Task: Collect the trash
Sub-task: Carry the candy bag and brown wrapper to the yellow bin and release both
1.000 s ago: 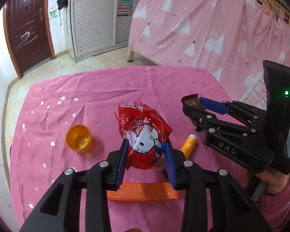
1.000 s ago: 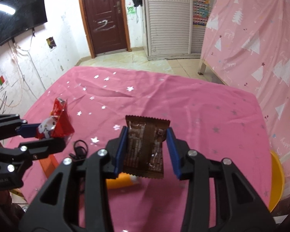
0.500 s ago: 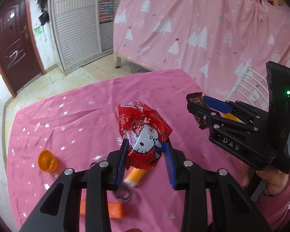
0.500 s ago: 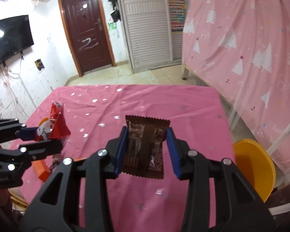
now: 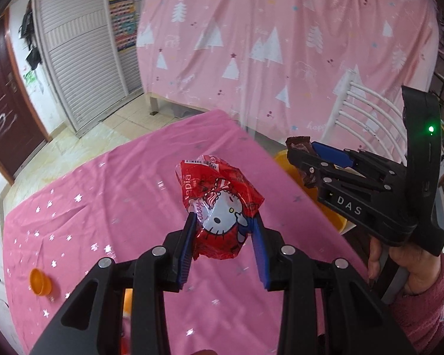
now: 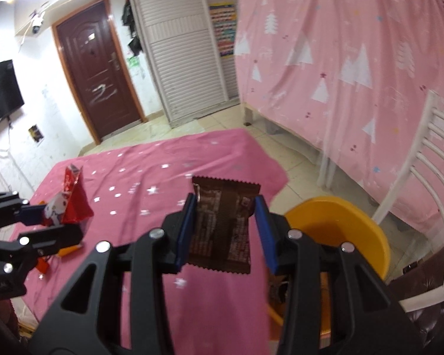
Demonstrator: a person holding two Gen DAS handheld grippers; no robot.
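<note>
1. Two wrappers are held above the pink tablecloth (image 5: 103, 195): our left gripper (image 5: 223, 236) clamps the red cartoon wrapper (image 5: 219, 207), our right gripper (image 6: 225, 224) clamps the brown wrapper (image 6: 222, 230).
2. Only the right wrist view shows the yellow bin's (image 6: 367, 233) hollow, beside the table.
3. Only the left wrist view shows the small orange cup (image 5: 40, 281) on the cloth.

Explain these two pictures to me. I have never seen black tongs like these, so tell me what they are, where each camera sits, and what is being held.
No robot here: a person holds a hand-held gripper in each hand, each with a fisheye camera looking along its two fingers. In the left camera's picture the left gripper pinches a red cartoon-cat wrapper. In the right camera's picture the right gripper pinches a brown wrapper. Below lies a pink star-print tablecloth with a small orange cup on it. A yellow bin stands beside the table.
</note>
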